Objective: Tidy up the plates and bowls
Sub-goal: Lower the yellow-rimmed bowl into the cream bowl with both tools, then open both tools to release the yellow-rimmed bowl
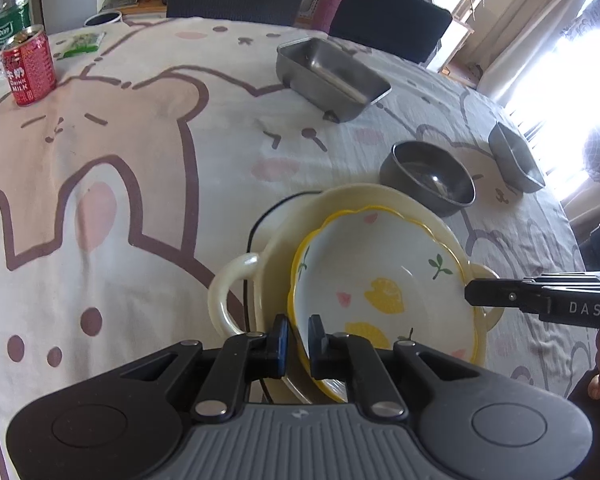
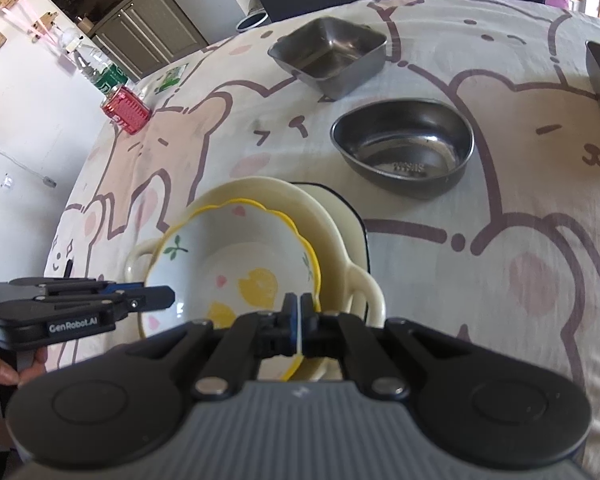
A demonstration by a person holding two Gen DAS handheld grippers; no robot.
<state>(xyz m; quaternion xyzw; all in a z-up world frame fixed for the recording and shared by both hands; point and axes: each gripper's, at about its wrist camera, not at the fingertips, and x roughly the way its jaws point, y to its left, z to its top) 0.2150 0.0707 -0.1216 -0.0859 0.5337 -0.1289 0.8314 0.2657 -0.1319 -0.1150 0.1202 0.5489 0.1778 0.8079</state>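
A white bowl (image 1: 380, 276) with a wavy yellow rim and lemon prints lies inside a cream two-handled dish (image 1: 236, 288). My left gripper (image 1: 299, 334) is shut on the bowl's near rim in the left wrist view. My right gripper (image 2: 300, 314) is shut on the opposite rim of the bowl (image 2: 236, 264), next to a handle of the cream dish (image 2: 364, 292). Each gripper shows in the other's view: the right gripper (image 1: 470, 296) from the right, the left gripper (image 2: 170, 296) from the left. A black-edged plate (image 2: 352, 216) lies under the cream dish.
On the bear-print tablecloth beyond stand a round steel bowl (image 1: 428, 178), a rectangular steel tray (image 1: 332, 76) and another steel dish (image 1: 516, 156). A red milk can (image 1: 30, 66) and a green-labelled bottle (image 1: 10, 12) stand at the far left. Dark chairs line the far edge.
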